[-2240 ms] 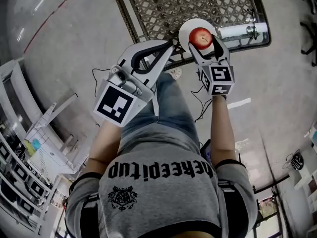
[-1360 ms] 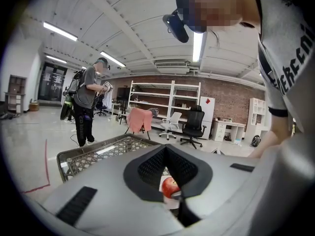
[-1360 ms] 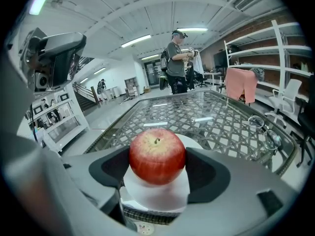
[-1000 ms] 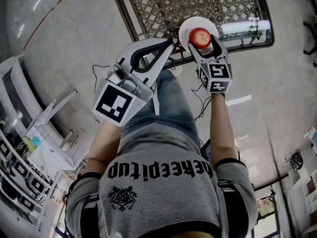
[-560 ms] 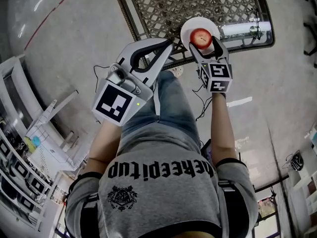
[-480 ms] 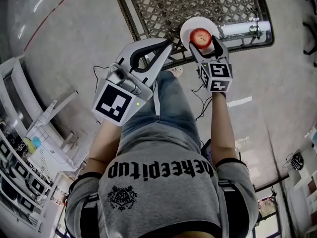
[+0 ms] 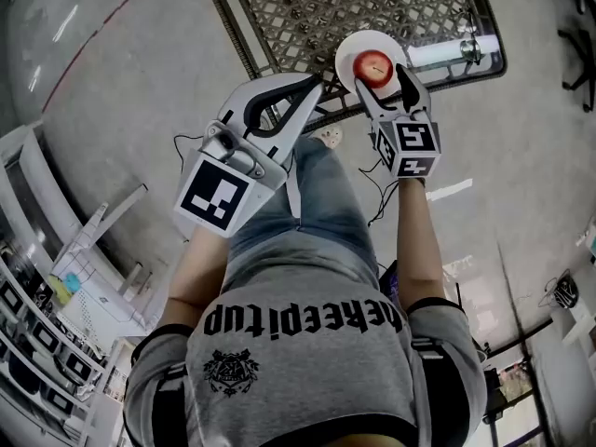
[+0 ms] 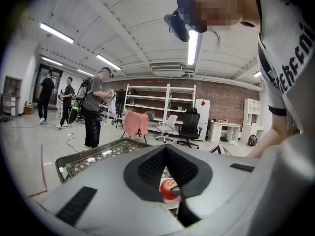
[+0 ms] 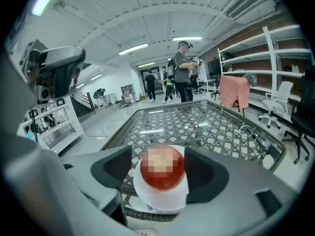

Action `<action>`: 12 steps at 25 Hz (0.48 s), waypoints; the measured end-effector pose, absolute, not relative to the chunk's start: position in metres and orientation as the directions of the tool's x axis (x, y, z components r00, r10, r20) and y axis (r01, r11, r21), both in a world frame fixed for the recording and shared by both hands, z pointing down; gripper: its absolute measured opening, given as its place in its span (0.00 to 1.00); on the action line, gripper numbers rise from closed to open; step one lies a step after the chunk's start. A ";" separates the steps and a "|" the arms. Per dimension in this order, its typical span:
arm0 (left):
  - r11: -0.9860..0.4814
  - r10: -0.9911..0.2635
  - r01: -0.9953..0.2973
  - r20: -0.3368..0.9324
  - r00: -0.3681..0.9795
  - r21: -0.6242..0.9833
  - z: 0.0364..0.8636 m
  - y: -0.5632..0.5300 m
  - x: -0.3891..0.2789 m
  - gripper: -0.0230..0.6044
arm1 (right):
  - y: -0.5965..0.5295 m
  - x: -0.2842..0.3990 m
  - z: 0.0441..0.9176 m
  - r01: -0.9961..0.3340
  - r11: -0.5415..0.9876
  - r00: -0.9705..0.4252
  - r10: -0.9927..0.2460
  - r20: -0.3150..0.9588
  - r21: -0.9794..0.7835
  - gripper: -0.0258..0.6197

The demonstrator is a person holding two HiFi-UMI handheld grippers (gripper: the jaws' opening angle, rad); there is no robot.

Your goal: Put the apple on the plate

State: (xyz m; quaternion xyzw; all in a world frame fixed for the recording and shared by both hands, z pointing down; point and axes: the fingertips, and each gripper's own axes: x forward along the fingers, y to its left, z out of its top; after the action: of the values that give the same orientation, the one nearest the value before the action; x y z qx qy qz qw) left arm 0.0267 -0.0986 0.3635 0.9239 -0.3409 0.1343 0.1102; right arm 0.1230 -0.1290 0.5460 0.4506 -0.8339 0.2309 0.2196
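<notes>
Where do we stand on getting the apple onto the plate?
Done: the apple sits on the white plate. In hand: nothing; the right claw has the apple between its jaws but clear of them, though they have just been closing slightly. The left claw is shut, empty. Left: probably just drawing the right claw away.

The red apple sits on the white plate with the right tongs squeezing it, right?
Not squeezing: the right tongs stand open, clear of the apple between them, though they just narrowed slightly. It does sit on the white plate. The right gripper view shows it.
</notes>
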 end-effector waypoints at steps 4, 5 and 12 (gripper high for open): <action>-0.772 -0.574 -0.627 0.303 0.760 0.109 0.357 -0.094 0.024 0.07 | -0.125 0.120 0.526 -0.871 0.461 -0.474 -0.694 0.542 -0.172 0.45; -0.783 -0.563 -0.613 0.295 0.772 0.107 0.354 -0.093 0.024 0.07 | -0.123 0.120 0.520 -0.878 0.449 -0.464 -0.708 0.533 -0.168 0.42; -0.829 -0.507 -0.549 0.274 0.817 0.106 0.336 -0.081 0.012 0.07 | -0.106 0.107 0.480 -0.907 0.386 -0.418 -0.770 0.482 -0.170 0.23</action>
State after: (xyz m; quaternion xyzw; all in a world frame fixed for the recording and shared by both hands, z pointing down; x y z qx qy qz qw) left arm 0.0118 -0.0814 0.3363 0.9490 -0.2783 0.1177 0.0905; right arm 0.1075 -0.1057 0.4797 0.5135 -0.8160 0.2079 0.1648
